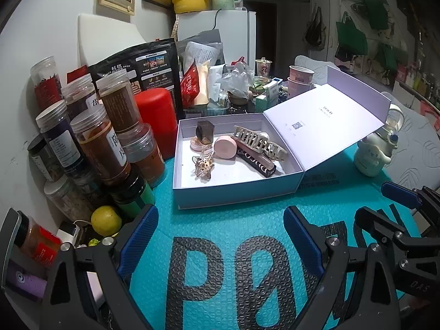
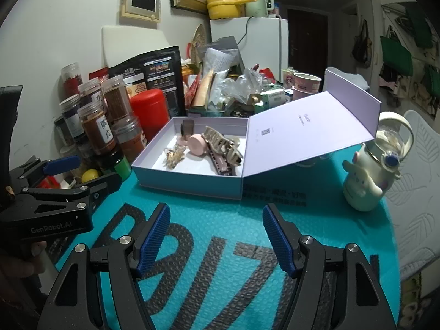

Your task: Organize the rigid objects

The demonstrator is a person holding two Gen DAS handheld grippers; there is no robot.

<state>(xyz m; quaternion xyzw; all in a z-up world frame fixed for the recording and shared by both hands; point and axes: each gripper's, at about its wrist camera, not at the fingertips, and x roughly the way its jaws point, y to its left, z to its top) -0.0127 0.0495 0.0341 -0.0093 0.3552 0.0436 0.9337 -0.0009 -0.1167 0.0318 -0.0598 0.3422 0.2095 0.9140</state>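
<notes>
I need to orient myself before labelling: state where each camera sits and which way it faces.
Left wrist: on the left gripper, angled down at the open box on the teal mat; own open fingers show, right gripper at right.
Right wrist: on the right gripper, facing likewise; own open fingers show, left gripper at left.
Shared: box, jars, white bottle.

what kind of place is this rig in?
Most likely a small lived-in flat, at a cluttered table: a white fridge with a yellow pot on top, stacked spice jars, and bags hanging on the wall by a door.
</notes>
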